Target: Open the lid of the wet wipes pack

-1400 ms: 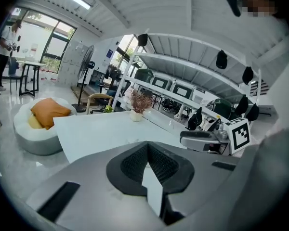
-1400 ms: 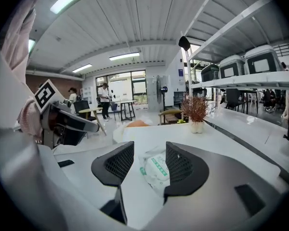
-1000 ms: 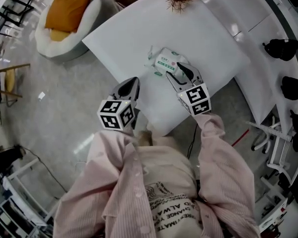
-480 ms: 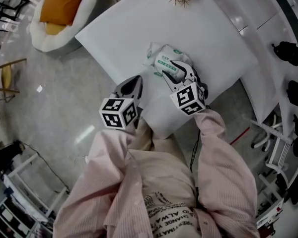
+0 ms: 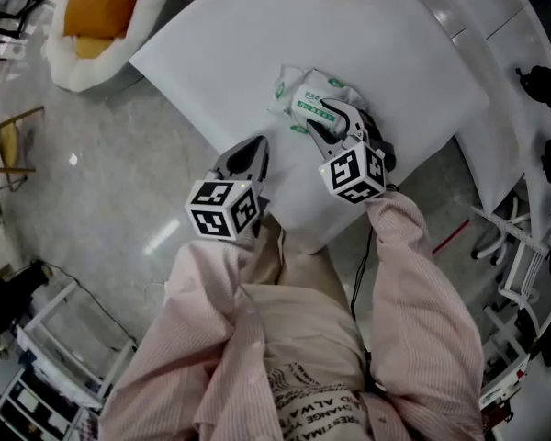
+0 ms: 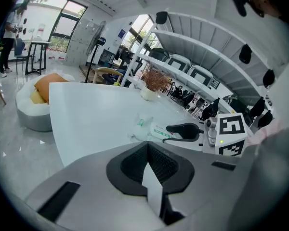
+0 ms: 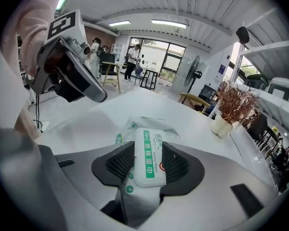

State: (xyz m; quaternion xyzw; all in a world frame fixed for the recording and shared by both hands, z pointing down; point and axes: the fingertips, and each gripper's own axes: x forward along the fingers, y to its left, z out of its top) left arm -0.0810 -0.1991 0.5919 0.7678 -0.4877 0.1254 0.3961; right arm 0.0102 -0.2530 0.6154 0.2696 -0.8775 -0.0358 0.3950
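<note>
- White table (image 5: pixel 230 53) fills most of the head view, standing on a pale glossy floor (image 5: pixel 101 173) in an open office room. A round white seat (image 5: pixel 69 62) with an orange cushion (image 5: pixel 96 3) sits off the table's far left corner.
- At the table's far edge stands a small pot (image 7: pixel 220 125) of dried brown twigs (image 7: pixel 233 102).
- The wet wipes pack (image 5: pixel 303 95) lies on the table in front of me, right of centre. It is a soft crinkled white pouch with green print.
- My right gripper (image 5: pixel 338 118) is down on the pack. In the right gripper view the hard white lid (image 7: pixel 148 162) with its green strip lies lengthwise between the two black pads. Each pad is against one long edge of it, so the jaws are part-way apart and clamped on the lid.
- The lid lies flat on the pouch, not lifted. Pouch film shows beyond the jaw tips and below the lid.
- My left gripper (image 5: pixel 255 145) is held apart from the pack, to its left, over the table's near edge. Its jaws are closed together to a point, with nothing between them.
- Marker cubes (image 5: pixel 222 208) ride on the back of both grippers, and my pink striped sleeve (image 5: pixel 422 283) runs up to the right one.
</note>
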